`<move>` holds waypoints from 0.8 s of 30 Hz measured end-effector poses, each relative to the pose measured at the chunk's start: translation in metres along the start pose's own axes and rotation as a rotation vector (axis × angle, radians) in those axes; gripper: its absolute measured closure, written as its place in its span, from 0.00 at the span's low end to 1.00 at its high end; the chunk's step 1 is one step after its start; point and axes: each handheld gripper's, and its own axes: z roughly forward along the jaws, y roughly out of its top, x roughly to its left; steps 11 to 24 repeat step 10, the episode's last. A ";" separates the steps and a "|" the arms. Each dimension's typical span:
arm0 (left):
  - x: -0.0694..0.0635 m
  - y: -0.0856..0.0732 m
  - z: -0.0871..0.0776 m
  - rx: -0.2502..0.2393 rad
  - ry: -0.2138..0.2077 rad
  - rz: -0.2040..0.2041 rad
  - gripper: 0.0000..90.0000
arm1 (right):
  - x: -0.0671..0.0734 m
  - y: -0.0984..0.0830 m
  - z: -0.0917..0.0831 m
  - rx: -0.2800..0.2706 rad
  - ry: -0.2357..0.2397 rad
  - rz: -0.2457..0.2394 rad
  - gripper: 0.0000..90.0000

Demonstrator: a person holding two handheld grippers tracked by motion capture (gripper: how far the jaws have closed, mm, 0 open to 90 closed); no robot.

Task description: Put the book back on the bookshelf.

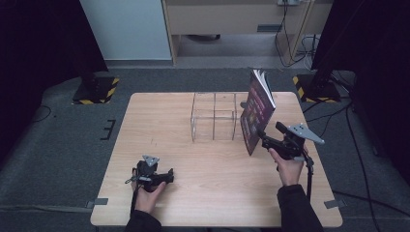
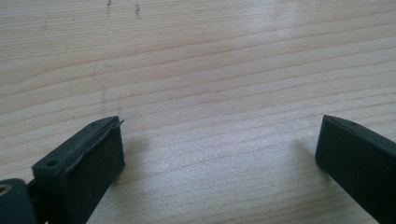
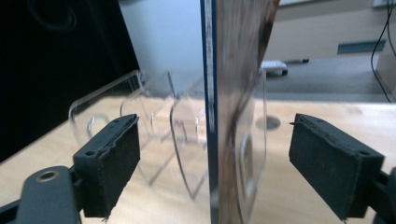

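On the left of the high view, the left tool [image 1: 167, 178] lies low over the bare wood of the bench [image 1: 193, 159], held in the person's left hand [image 1: 147, 191] near the front edge. In the left gripper view its two black jaws stand wide apart, released, with nothing but wood grain between them.

Toward the middle, farther back on the bench, stands a clear rack [image 1: 215, 116] of see-through dividers. In the right gripper view the rack [image 3: 154, 121] shows as curved clear plates beyond the jaws.

Just right of the rack, a book [image 1: 255, 113] stands upright on its lower edge, tilted a little, its dark red cover facing left and its pages fanning at the top. Its near bottom corner reaches toward the front of the bench, while its far side is at the rack's right end; whether it sits inside a slot or just leans on the outside I cannot tell.

On the right, the right tool [image 1: 263, 137] is held level in the right hand [image 1: 287, 164], pointing left at the book's lower corner. In the right gripper view the book [image 3: 233, 93] stands edge-on between the jaws, which are spread wide, released, with a clear gap on each side, so the pads [image 3: 114, 158] do not press on it
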 end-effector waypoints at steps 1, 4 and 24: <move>0.000 0.000 0.000 0.000 0.000 0.000 0.00 | -0.001 -0.004 -0.004 0.015 0.000 -0.009 0.17; 0.000 0.000 0.000 0.000 0.000 0.000 0.00 | -0.006 -0.019 -0.015 0.062 -0.003 -0.048 0.16; 0.000 0.000 0.000 0.000 0.000 0.000 0.00 | -0.023 -0.056 -0.031 0.203 -0.020 -0.097 0.12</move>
